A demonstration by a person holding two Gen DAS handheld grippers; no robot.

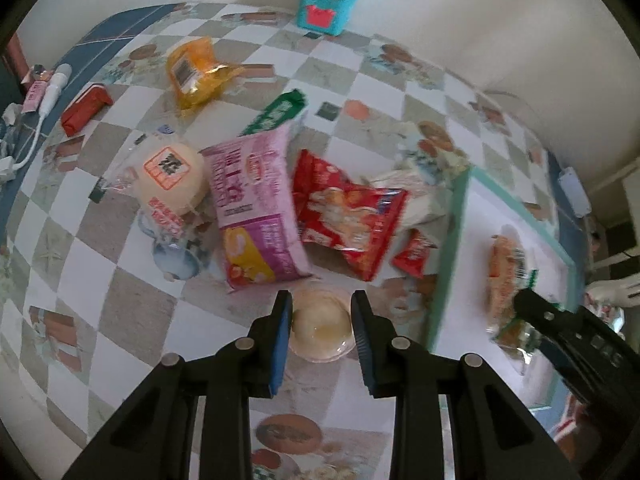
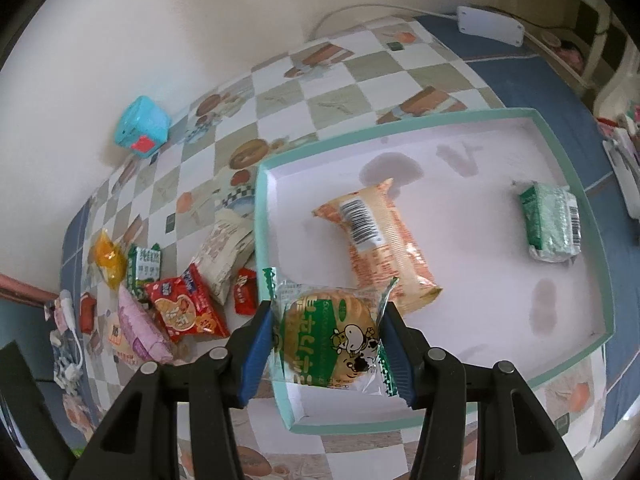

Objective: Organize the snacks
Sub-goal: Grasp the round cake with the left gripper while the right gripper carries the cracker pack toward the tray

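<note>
Right gripper (image 2: pixel 326 340) pinches cookie packet (image 2: pixel 332 340) by crinkly wrapper over tray (image 2: pixel 568 152); could slip. Left gripper (image 1: pixel 321 330) straddles jelly cup (image 1: pixel 322 328); contact unclear, squeeze might pop slick cup free.

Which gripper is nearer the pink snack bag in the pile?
Left. The left gripper sits just in front of the pink snack bag, jaws around a round clear-wrapped bun. The right gripper is over the tray, holding a cow-print biscuit pack.

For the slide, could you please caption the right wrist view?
Right hand-held gripper holds a wrapped round cookie over the teal-rimmed tray, which already contains two snack packs.
</note>
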